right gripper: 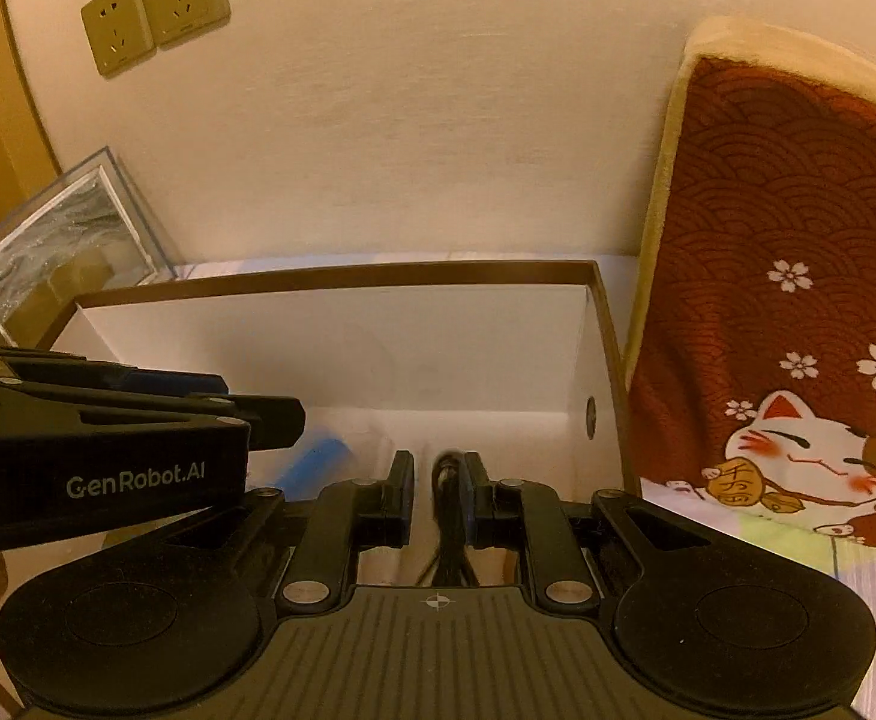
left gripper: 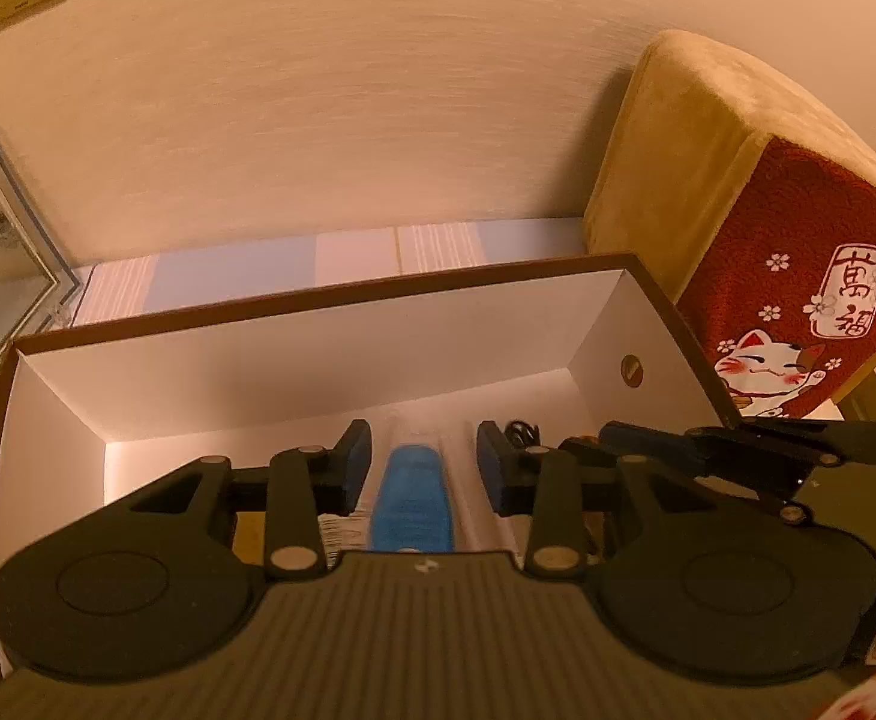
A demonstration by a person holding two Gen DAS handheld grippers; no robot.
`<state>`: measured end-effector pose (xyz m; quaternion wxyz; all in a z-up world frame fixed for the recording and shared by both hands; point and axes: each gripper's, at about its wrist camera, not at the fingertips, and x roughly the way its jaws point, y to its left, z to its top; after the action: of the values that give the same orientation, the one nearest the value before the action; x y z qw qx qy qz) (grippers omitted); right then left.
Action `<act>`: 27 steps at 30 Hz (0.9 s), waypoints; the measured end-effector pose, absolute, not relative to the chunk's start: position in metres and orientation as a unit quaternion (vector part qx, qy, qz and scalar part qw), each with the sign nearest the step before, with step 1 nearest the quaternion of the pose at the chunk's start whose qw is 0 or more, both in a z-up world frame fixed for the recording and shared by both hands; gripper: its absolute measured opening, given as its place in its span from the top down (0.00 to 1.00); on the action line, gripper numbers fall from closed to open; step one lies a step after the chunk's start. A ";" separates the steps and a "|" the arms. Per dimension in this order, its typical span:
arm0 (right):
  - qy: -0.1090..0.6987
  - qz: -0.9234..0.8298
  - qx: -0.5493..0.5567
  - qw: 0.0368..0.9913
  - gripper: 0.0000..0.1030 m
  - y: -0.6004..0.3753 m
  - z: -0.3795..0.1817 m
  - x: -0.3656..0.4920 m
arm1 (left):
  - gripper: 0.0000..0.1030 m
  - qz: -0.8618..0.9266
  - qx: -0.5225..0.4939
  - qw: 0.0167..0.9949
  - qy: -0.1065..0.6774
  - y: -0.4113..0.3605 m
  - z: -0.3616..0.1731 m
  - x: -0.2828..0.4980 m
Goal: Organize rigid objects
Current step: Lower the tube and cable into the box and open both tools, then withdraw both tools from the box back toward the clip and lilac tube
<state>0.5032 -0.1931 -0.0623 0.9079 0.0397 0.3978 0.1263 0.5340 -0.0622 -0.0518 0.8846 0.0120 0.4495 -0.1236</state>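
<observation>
While both grippers dip into the box point(left gripper: 318, 354), the left gripper point(left gripper: 423, 468) straddles a blue tube point(left gripper: 411, 504) ungripped, and the right gripper point(right gripper: 438, 495) loosely brackets a black cable point(right gripper: 450, 510); placement looks nearly done.

We carry two matching black grippers. On the left gripper point(left gripper: 423, 465), flat link arms pivot on silver round pins, large round discs sit at either side, and a ribbed grey plate bears a small crosshair mark. Its fingers point(left gripper: 354, 468) wear blue pads. The right gripper point(right gripper: 438, 492) looks the same; its pads seem blue too, though shadowed. White "GenRobot.AI" lettering marks the left one's side.
</observation>
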 end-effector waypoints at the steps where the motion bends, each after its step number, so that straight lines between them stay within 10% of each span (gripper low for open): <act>1: 0.394 0.128 0.039 0.909 0.70 -0.194 -0.061 0.500 | 0.66 -0.123 0.013 0.885 0.450 -0.061 -0.052 0.533; 5: 0.382 0.130 0.038 0.914 0.51 -0.195 -0.055 0.483 | 0.65 -0.125 0.016 0.885 0.448 -0.059 -0.050 0.524; 27: 0.351 0.121 0.029 0.928 0.39 -0.219 -0.020 0.372 | 0.50 -0.083 0.039 0.908 0.409 -0.021 -0.006 0.420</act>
<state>0.3722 -0.2186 -0.0205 0.9281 0.0291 0.3508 0.1211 0.4199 -0.0211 -0.0061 0.9081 0.0393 0.4086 -0.0828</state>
